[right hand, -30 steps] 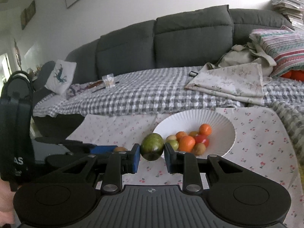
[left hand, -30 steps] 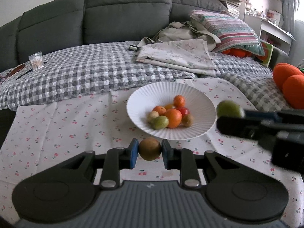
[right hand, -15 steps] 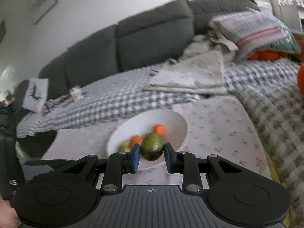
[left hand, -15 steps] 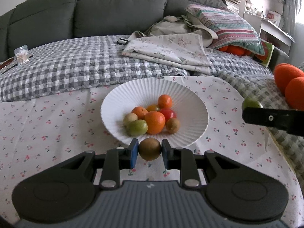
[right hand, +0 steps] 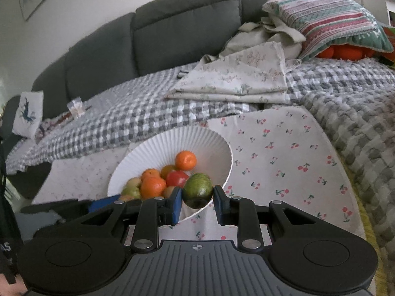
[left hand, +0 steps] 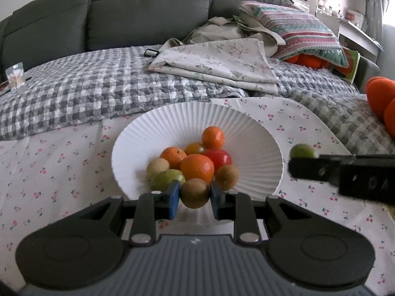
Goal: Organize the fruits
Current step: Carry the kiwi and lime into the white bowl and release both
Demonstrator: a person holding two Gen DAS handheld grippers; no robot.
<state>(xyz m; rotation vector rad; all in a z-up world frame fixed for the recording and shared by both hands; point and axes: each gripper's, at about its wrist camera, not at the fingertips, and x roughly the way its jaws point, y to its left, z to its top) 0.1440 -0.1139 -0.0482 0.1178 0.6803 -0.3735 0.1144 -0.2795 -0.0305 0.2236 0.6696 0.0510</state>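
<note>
Hovering level at the white bowl's near rim, the left gripper clamped a brown fruit; the right gripper, beside the bowl, pinched a green fruit.

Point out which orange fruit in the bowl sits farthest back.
The small orange alone at the rear of the white bowl; the other two oranges sit lower, packed among the front fruits.
</note>
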